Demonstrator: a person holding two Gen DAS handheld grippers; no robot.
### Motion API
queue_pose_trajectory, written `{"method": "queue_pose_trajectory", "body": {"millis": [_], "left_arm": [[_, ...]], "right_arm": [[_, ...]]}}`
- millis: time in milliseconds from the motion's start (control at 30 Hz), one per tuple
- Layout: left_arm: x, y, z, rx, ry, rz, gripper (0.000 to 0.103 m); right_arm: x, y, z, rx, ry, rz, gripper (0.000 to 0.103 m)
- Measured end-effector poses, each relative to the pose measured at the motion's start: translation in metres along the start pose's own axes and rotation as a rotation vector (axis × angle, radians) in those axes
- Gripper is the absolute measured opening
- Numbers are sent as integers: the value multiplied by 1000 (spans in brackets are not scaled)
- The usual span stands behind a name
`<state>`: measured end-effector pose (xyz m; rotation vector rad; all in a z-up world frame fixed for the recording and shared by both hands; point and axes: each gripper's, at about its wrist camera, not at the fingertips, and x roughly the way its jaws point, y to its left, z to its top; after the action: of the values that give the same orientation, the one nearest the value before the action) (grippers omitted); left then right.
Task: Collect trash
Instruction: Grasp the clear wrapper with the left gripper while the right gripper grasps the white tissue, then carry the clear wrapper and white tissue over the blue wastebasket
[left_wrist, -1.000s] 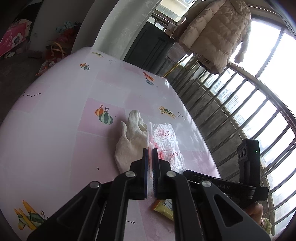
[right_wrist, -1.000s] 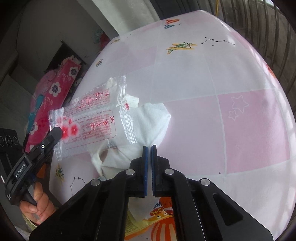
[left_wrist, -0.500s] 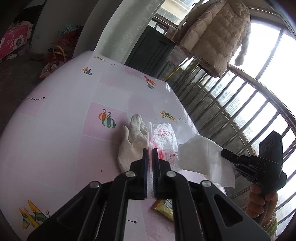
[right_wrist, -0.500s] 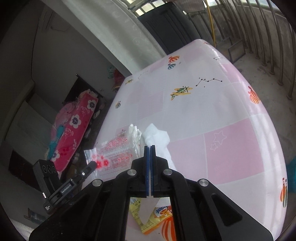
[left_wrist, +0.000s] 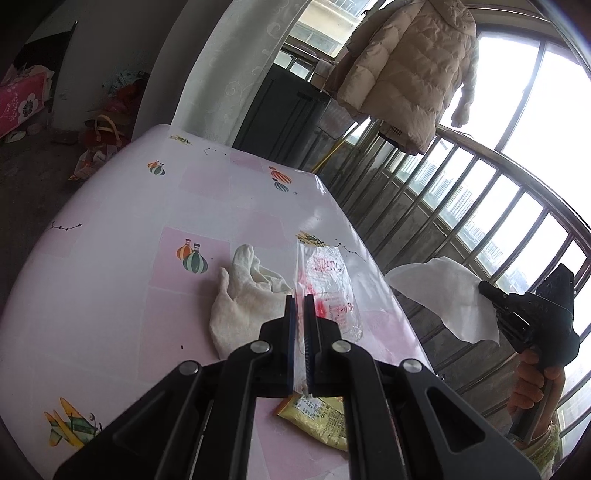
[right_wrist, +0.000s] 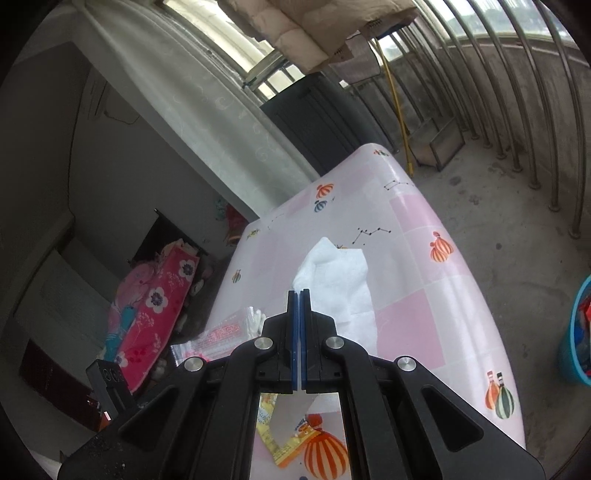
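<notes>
My left gripper (left_wrist: 300, 301) is shut on a clear plastic wrapper with red print (left_wrist: 328, 280) and holds it above the pink table (left_wrist: 110, 258). My right gripper (right_wrist: 299, 293) is shut on a white tissue (right_wrist: 340, 284), lifted off the table; the tissue also shows in the left wrist view (left_wrist: 443, 295), past the table's right edge. A white cloth glove (left_wrist: 243, 299) lies on the table under the wrapper. A yellow snack packet (left_wrist: 321, 417) lies near the front edge and also shows in the right wrist view (right_wrist: 291, 439).
A blue bin (right_wrist: 576, 332) with trash stands on the floor right of the table. Balcony railing (left_wrist: 461, 206) runs along the right. A beige jacket (left_wrist: 406, 70) hangs above. A dark cabinet (left_wrist: 280, 114) stands behind the table.
My right gripper has lifted the tissue off the table and carried it up and to the right, beyond the table edge. My left gripper has risen slightly with the wrapper.
</notes>
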<state>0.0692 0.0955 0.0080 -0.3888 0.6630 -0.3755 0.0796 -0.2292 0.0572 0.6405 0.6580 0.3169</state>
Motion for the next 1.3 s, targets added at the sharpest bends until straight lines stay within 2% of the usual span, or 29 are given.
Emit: {"method": "queue_pose_trajectory", "body": {"millis": [233, 433, 533, 700, 800, 933, 1033, 1200, 1300], "left_arm": [[12, -50, 9, 109, 21, -49, 4], [57, -133, 14, 279, 100, -151, 4], [96, -188, 6, 380, 197, -187, 4], [174, -279, -28, 501, 395, -293, 4], [228, -325, -55, 516, 531, -317, 4], [301, -372, -95, 540, 674, -276, 4], [349, -388, -123, 507, 776, -233, 4], [404, -414, -155, 505, 816, -191, 4], [430, -427, -176, 500, 859, -216, 5]], "right_arm": [[-49, -49, 6, 91, -126, -48, 0], [-107, -100, -2, 187, -272, -173, 0], [-135, -131, -11, 247, -348, -297, 0], [-161, -185, -27, 392, -433, -447, 0], [-168, -218, -39, 481, -462, -525, 0], [-171, -258, -54, 595, -482, -595, 0], [-173, -291, -62, 682, -490, -613, 0], [-171, -338, -75, 783, -487, -666, 0], [-162, -366, -86, 835, -481, -695, 4]]}}
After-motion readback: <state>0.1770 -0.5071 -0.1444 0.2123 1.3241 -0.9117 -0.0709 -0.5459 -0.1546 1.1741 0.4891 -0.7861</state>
